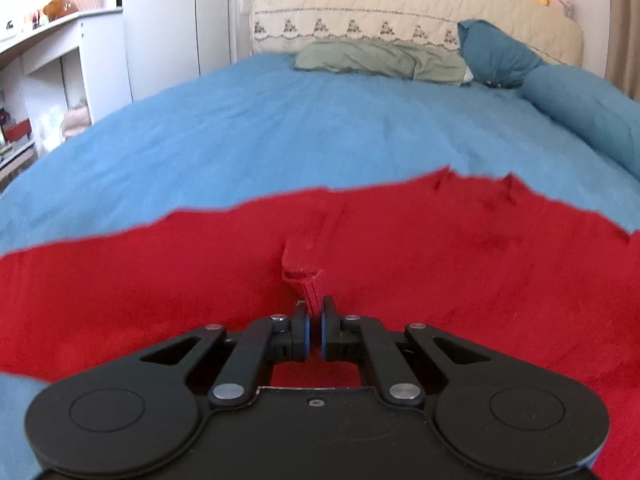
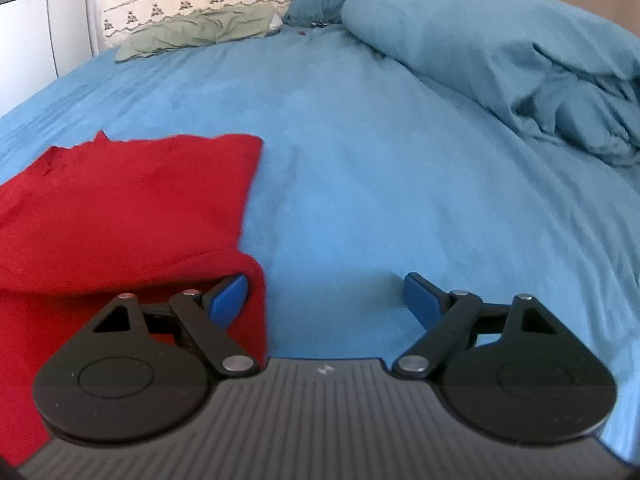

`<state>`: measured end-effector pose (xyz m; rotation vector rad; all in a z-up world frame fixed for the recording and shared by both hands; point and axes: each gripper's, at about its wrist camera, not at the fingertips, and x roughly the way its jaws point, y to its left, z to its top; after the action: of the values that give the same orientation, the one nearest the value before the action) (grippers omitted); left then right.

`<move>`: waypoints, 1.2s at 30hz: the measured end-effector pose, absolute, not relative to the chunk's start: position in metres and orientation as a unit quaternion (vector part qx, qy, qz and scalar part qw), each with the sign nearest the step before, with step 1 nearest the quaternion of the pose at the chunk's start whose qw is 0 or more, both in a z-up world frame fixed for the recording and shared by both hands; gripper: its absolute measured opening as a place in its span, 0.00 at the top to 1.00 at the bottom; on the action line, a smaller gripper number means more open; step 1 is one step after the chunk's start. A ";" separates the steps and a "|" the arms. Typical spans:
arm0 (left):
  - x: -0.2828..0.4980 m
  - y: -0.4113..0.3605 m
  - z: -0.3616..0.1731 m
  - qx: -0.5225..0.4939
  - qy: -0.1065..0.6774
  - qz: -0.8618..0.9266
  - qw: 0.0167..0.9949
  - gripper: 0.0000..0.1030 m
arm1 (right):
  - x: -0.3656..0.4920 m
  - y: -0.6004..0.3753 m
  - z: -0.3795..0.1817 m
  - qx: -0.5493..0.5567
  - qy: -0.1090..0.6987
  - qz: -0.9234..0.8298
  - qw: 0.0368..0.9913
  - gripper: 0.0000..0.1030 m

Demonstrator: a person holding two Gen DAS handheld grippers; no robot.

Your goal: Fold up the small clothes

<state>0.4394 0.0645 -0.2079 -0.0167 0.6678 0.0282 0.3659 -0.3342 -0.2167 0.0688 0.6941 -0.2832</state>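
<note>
Pinched tight between the fingers of my left claw (image 1: 314, 326) is a small ridge of the red garment (image 1: 400, 272), which spreads wide to both sides of that claw and ahead of it over the blue bedsheet (image 1: 280, 128). Over on the other side, my right claw (image 2: 326, 300) stands wide open and holds nothing, its left finger tucked under a raised edge of the red cloth while its right finger hangs above bare sheet.

Blue bed (image 1: 280, 128), cream headboard (image 1: 360, 4)
</note>
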 end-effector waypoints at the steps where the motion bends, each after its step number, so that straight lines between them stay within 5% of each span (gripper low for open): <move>1: 0.437 0.065 -0.209 -0.003 0.323 0.018 0.946 0.85 | 0.364 -0.335 -0.217 0.035 0.339 -0.139 0.930 0.02; 3: 0.434 0.065 -0.204 0.014 0.327 0.027 0.945 0.71 | 0.362 -0.334 -0.216 0.025 0.344 -0.134 0.929 0.02; 5: 0.427 0.068 -0.195 0.024 0.326 0.050 0.944 0.41 | 0.360 -0.331 -0.211 -0.001 0.347 -0.126 0.929 0.02; 6: 0.421 0.070 -0.190 0.029 0.316 0.057 0.947 0.38 | 0.356 -0.329 -0.206 -0.009 0.346 -0.121 0.930 0.02; 12: 0.413 0.056 -0.176 0.005 0.306 -0.046 0.951 0.31 | 0.350 -0.310 -0.172 0.046 0.296 0.001 0.954 0.01; 25: 0.441 0.042 -0.201 -0.014 0.358 -0.052 0.932 0.30 | 0.373 -0.294 -0.221 0.073 0.330 0.026 0.941 0.03; 33: 0.396 0.040 -0.125 -0.004 0.323 -0.048 0.945 0.28 | 0.355 -0.273 -0.150 0.048 0.303 0.052 0.950 0.01; 36: 0.370 0.048 -0.091 -0.006 0.312 -0.041 0.949 0.15 | 0.343 -0.256 -0.114 0.022 0.304 0.058 0.951 0.00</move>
<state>0.3704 0.0475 -0.0912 -0.0112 0.6358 -0.0828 0.3426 -0.2558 -0.1144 0.0452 0.6182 0.1180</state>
